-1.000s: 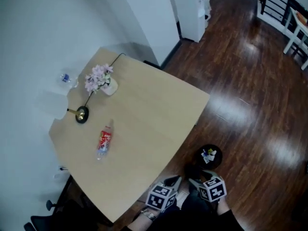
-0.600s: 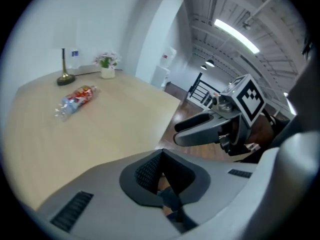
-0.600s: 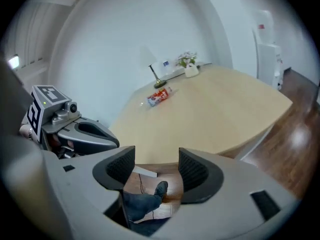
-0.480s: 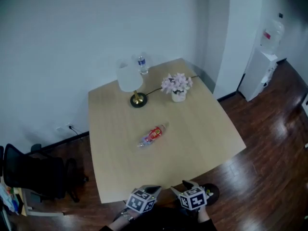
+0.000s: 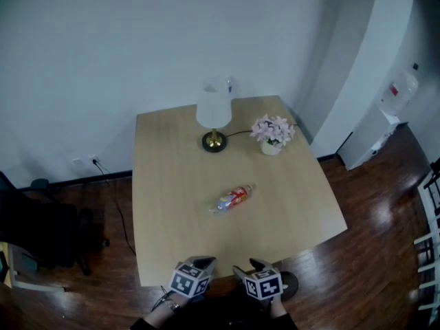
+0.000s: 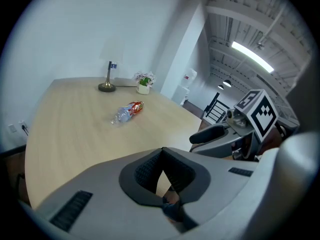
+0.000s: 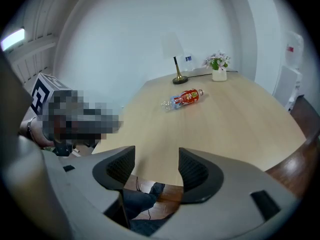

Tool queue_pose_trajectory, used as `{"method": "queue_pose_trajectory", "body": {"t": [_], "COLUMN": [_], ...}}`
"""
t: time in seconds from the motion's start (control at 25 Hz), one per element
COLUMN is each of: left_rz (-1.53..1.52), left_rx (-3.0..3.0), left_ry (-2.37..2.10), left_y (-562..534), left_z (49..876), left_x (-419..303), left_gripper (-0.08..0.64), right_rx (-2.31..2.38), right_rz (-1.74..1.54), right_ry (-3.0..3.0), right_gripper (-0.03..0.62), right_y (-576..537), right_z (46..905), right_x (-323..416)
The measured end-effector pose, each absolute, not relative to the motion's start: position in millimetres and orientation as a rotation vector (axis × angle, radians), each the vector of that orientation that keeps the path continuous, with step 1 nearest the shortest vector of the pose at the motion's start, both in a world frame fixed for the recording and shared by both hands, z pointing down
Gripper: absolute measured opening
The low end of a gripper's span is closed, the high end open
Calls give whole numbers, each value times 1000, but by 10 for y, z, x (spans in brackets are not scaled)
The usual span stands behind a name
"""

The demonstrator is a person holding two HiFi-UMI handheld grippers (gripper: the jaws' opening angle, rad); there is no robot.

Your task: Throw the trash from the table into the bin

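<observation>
Bottle lies on its side near the middle of the table, at the centre of the head view, untouched and well apart from both grippers, so the task looks barely begun: the pick-up, the carry and the drop are all left to do. The left gripper has its jaws pressed together at the tips with nothing between them. The right gripper has its jaws spread and is also empty, with only the table edge and what lies below it showing through the gap. Both sit at the bottom of the head view, just off the near table edge. A dark round shape at the lower right, partly hidden behind the right gripper, is probably the bin. The bottle is thin clear plastic, a slim cylinder with a red label round its middle; it looks light and likely to roll. The table is pale wood grain, flat and smooth, roughly square with rounded corners. Toward the top of the frame stand a lamp, with a white shade on a brassy stem and a dark round base, and a small white pot of pale pink flowers. The floor is dark glossy wood
</observation>
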State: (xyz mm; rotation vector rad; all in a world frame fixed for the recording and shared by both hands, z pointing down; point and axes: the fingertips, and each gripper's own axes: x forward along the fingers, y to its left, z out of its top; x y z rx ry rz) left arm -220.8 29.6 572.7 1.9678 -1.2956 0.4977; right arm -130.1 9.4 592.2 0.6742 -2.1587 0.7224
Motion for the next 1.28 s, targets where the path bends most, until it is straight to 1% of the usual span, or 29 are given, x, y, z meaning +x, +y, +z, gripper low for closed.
{"method": "queue_pose_trajectory", "body": {"t": [0.44,0.64,0.88,1.0,1.28], "left_rz": [511,513,547,591,638], "left_rx": [2057,2023,1963,1937,1870], "left_ry": [-1276,-1279,-1331,-1351,-1417], "left_y": [368,315,195,156,-73], "left_z": [5722,5772,5736,5696,5609], "left_x": [-2976,-3174,-3372,-3496,-3844], "left_gripper": [5,5,5,5,5], "right_rx": [916,1153,1254,1302,1365], "right_rz": [802,930,1082,1170,1312], "right_ry": [-2133,-2125,-2101,-2067,-1917], "right_gripper": [283,284,336,356,357], "right_y": [-63,-661,-1440,-1802,-2276], "right_z": [5953,5840,5936,6055,6526], "right_x": [-2010,-2233,-2438,-2531,-2647]}}
